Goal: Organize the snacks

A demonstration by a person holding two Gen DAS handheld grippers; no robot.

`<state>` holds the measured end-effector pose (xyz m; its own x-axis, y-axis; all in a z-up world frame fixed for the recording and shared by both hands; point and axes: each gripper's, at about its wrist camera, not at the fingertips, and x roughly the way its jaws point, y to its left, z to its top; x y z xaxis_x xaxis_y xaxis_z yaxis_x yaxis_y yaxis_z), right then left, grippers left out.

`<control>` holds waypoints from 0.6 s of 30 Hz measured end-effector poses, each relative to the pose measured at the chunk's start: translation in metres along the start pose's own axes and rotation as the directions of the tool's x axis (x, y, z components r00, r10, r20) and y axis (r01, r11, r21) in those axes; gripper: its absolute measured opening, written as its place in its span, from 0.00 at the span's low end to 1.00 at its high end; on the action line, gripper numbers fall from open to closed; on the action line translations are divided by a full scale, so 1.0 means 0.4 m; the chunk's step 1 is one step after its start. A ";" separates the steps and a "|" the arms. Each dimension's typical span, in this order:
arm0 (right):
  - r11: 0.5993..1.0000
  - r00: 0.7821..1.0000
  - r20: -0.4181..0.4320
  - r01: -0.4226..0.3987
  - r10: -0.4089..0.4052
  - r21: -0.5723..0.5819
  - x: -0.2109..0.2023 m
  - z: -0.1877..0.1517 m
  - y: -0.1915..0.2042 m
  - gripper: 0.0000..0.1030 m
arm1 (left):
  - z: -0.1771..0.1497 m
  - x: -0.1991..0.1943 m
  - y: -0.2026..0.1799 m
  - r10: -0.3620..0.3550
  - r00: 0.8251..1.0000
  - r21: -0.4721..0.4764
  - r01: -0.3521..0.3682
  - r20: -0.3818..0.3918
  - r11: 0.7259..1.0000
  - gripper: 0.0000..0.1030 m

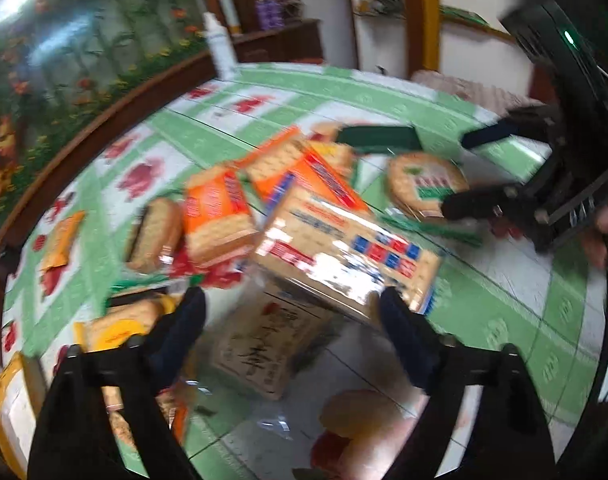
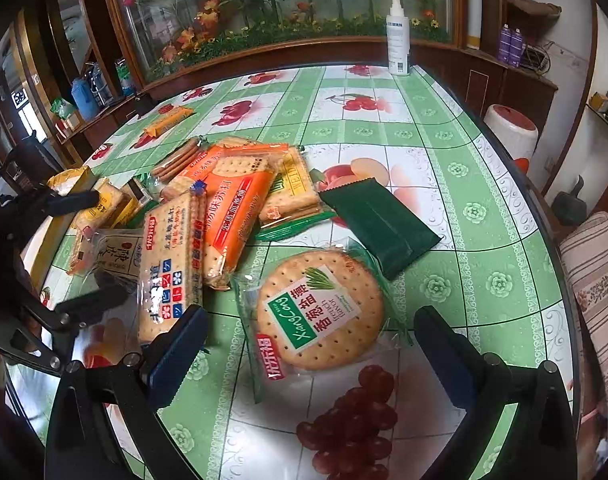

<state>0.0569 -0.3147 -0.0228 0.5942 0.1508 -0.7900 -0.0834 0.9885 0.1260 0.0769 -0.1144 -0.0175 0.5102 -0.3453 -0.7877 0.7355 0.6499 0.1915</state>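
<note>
A heap of snack packs lies on the fruit-print table (image 2: 444, 152). My right gripper (image 2: 310, 330) is open, its fingers either side of a round scallion cracker pack (image 2: 320, 310), low over it. A dark green pack (image 2: 378, 226) lies beyond it. My left gripper (image 1: 291, 314) is open and blurred, over a clear pack with black writing (image 1: 263, 344), with a blue-and-red soda cracker pack (image 1: 344, 252) just ahead. Orange cracker packs (image 2: 235, 208) lie in the heap. The left gripper also shows in the right wrist view (image 2: 85, 252), open.
A white spray bottle (image 2: 398, 36) stands at the table's far edge. A small orange pack (image 2: 167, 120) lies apart at the far left. Yellow packs (image 1: 115, 328) sit at the left. A striped cushioned chair (image 2: 596, 280) stands to the right. A flowered glass cabinet (image 2: 263, 12) is behind.
</note>
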 end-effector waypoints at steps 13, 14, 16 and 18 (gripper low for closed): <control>0.998 1.000 -0.003 0.010 -0.010 -0.059 0.021 0.014 0.017 1.00 | -0.038 -0.013 0.020 -0.046 0.999 -0.057 0.045 -0.019 0.997 0.65; 0.998 1.000 -0.003 0.012 -0.012 -0.068 0.022 0.015 0.019 1.00 | -0.041 -0.010 0.023 -0.036 0.999 -0.055 0.035 -0.028 0.998 0.65; 0.996 1.000 -0.005 0.019 -0.019 -0.088 0.026 0.015 0.023 0.99 | -0.045 -0.001 0.034 -0.019 0.999 -0.057 0.017 -0.048 0.998 0.64; 0.993 0.999 -0.011 0.029 -0.030 -0.113 0.034 0.017 0.027 0.99 | -0.054 0.005 0.052 -0.030 0.998 -0.089 0.025 -0.060 0.996 0.62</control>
<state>0.0695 -0.3021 -0.0279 0.5874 0.1210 -0.8002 -0.1560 0.9872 0.0347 0.0835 -0.0869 -0.0276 0.4599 -0.3235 -0.8270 0.7053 0.6989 0.1188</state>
